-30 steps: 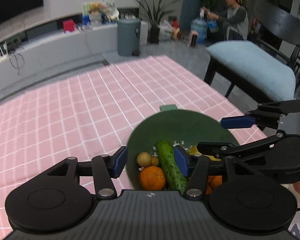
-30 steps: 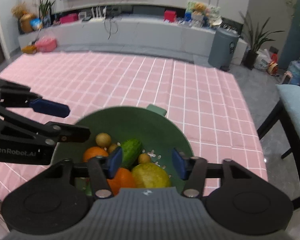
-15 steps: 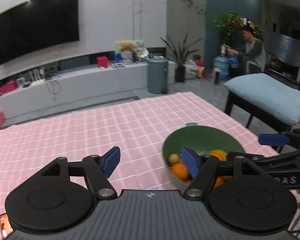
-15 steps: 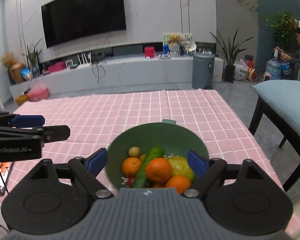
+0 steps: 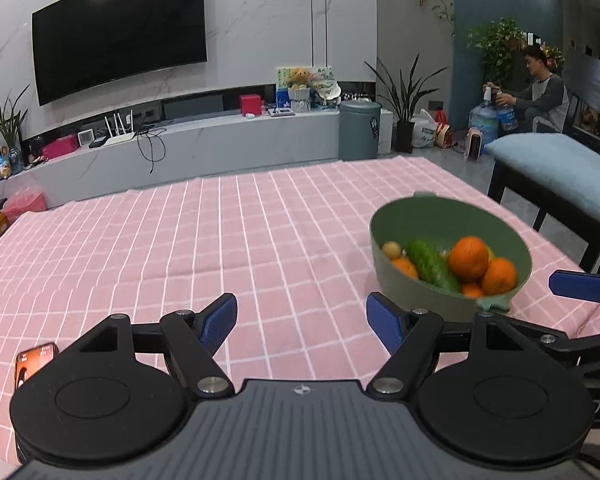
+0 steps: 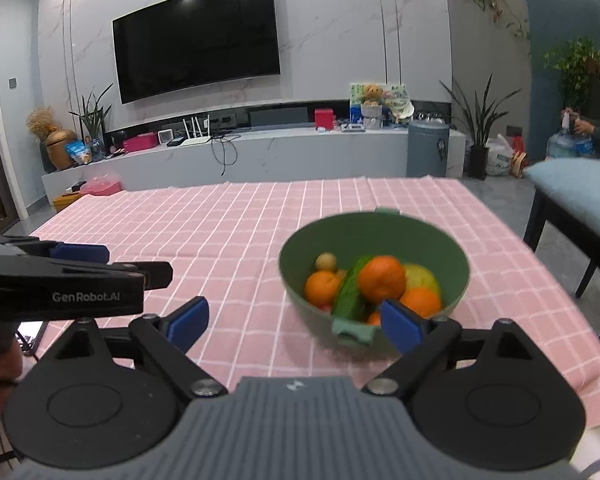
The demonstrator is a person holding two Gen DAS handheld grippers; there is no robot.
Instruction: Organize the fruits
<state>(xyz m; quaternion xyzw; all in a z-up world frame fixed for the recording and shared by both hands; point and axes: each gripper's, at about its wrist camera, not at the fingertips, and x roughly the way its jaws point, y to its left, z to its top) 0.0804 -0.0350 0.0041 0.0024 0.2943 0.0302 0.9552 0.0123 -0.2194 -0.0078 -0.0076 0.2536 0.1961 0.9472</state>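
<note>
While both jaws, just opened wide, hold nothing, nearer via right gripper [image 6: 294, 320]: bowl [image 6: 456, 280] lying just beyond, right of left gripper [image 5: 302, 322].

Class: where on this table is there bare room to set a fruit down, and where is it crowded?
Free: the pink checked tablecloth left of and beyond the green bowl. Crowded: inside the bowl, where oranges and a cucumber pile together.
</note>
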